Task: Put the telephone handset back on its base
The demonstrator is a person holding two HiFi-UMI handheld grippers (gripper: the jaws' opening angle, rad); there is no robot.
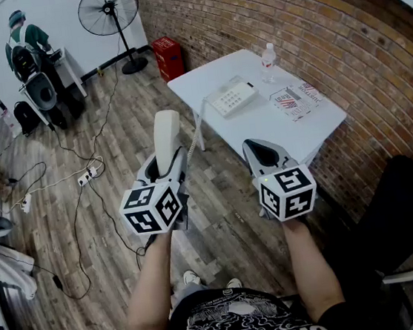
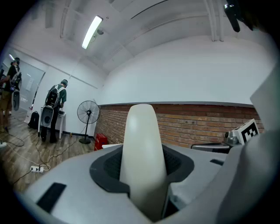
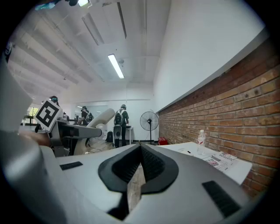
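**Desk:** What have your fingers got?

**Operator:** On my left gripper [image 2: 142,168] both pads are clamped on the cream handset [image 2: 140,131], one on each flank near its lower end. It stands upright between them, and its rounded end rises well above the jaws.

**Desk:** And the other side?

**Operator:** My right gripper [image 3: 140,151] has its jaws together with the tips meeting and nothing between them. Through the slit lower down I see only the wooden floor [image 1: 226,233].

**Desk:** Where is the handset in relation to its cradle?

**Operator:** It is in the air in front of me, over the floor and well apart from the telephone base [image 1: 233,95]. The base sits on the white table [image 1: 262,127], ahead of the handset and to its right. A coiled cord [image 1: 192,149] shows just beside the handset's lower end, on the table side.

**Desk:** How do the two grippers stand?

**Operator:** They are side by side and apart, both roughly level, with the right one nearer the table's front edge.

**Desk:** What else is on the table?

**Operator:** A water bottle [image 1: 268,57] stands upright beyond the base, near the brick wall [image 1: 285,16]. A printed leaflet [image 1: 294,101] lies flat to the right of the base.

**Desk:** And farther out?

**Operator:** A pedestal fan [image 1: 107,10] and a red box [image 1: 168,57] stand at the far end of the room. A person [image 1: 28,48] is at a desk in the far left corner, back turned to me.
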